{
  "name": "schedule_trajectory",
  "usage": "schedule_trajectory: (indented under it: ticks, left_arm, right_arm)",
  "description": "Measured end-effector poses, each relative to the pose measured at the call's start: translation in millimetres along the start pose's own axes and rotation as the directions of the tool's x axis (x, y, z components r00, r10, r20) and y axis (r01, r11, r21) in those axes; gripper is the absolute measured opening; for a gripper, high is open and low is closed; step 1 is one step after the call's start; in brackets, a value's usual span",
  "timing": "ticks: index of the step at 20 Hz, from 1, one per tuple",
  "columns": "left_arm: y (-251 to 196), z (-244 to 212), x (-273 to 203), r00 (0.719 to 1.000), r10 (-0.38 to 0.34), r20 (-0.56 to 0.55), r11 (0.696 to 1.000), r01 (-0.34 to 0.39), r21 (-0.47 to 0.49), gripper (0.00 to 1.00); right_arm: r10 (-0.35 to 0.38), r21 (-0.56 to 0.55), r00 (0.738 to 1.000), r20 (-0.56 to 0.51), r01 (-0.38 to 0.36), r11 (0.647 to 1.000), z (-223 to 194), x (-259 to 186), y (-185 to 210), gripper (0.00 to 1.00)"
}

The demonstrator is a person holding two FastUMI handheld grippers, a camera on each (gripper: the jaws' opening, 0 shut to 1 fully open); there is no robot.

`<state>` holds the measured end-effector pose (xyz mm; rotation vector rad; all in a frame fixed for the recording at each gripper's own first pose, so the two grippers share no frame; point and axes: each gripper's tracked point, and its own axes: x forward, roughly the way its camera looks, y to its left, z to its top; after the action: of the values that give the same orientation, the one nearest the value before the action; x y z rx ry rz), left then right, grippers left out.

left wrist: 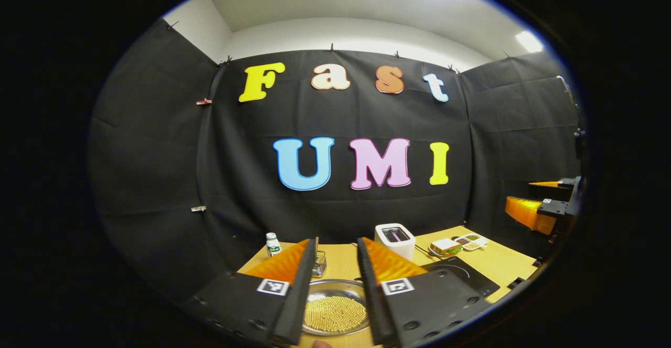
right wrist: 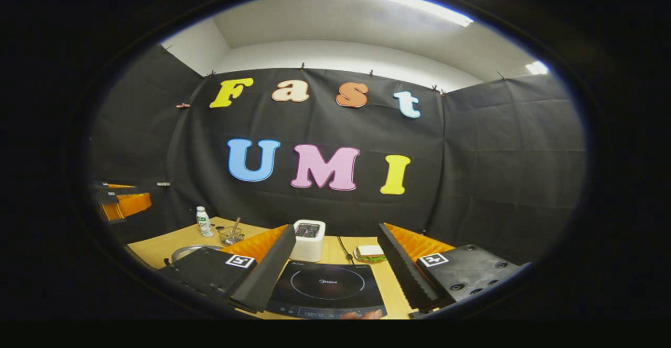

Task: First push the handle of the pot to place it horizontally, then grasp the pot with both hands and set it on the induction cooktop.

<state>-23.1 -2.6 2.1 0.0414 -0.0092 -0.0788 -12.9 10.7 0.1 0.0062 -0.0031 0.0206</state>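
wooden table [right wrist: 157,248], black cooktop [right wrist: 325,287], steel pot [left wrist: 335,311] apart

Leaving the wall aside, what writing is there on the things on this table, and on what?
None can be read.
induction cooktop: small print inside the ring, too small to read.
bottle: green label, blurred.
toaster: tiny print at its base, unreadable.
left tongs and right tongs: square black-and-white patterns, no words.
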Motion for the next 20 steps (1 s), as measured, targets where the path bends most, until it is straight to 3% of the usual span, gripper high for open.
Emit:
schedule_trajectory:
  ticks: [3, 7, 10, 15, 20]
  left_arm:
    - [-2.7, -14.0, -3.0, 0.998, -0.043, -0.051, 0.999, 0.044, 0.013, 0.07]
    - [1.8, -48.6, -8.2, 0.982, -0.089, -0.166, 0.996, 0.087, -0.020, 0.05]
    - [7.2, -88.5, -18.2, 0.943, -0.164, -0.290, 0.986, 0.145, -0.084, 0.05]
    - [19.5, -161.7, -42.2, 0.821, -0.273, -0.502, 0.962, 0.226, -0.155, 0.05]
    - [25.1, -221.1, -65.5, 0.654, -0.341, -0.675, 0.939, 0.268, -0.215, 0.05]
  right_arm:
    - [0.003, -0.001, 1.000, -0.003, -0.003, 1.000, -0.9, -0.9, 1.2, 0.97]
    - [0.008, -0.005, 1.000, -0.014, -0.008, 1.000, -5.7, -0.2, 2.7, 0.96]
    - [0.010, -0.006, 1.000, -0.023, -0.011, 1.000, -9.0, 0.2, 5.8, 0.98]
    - [0.018, -0.028, 0.999, -0.044, -0.019, 0.999, -21.3, 2.0, 7.6, 0.96]
    - [0.009, -0.037, 0.997, -0.076, -0.012, 0.999, -35.0, 3.7, 1.7, 0.98]
